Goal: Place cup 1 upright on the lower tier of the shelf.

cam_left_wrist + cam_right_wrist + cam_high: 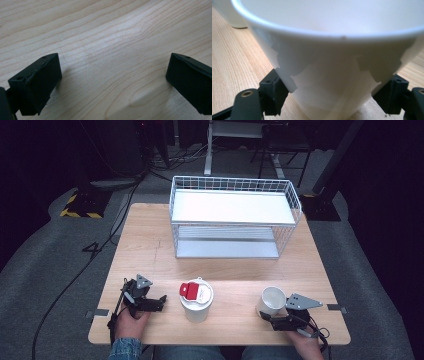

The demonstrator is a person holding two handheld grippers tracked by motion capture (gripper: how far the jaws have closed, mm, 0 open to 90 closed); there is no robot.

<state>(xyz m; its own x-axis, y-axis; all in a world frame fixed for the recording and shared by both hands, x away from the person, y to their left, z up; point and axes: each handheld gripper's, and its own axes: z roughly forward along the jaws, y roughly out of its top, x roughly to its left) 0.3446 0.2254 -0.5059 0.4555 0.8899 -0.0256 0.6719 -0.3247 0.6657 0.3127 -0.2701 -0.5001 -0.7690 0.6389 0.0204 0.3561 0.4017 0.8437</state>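
Two cups (196,299) near front table edge (220,340), right gripper (332,100) straddling one.

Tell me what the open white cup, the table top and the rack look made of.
Open white cup: probably paper or thin plastic, matte, with a thin rolled rim. Table top: pale wood or wood-look laminate, visible grain. Rack: white-coated metal wire grid, seemingly.

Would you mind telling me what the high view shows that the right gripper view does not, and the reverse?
High view alone: the white wire rack, the lidded cup with a red tab, and the left gripper, jaws apart over bare wood. Right gripper view alone: its jaws standing on either side of the open cup's base, and a small speck on the rim. Shared: the open white cup, the right gripper at it, and the wooden table.
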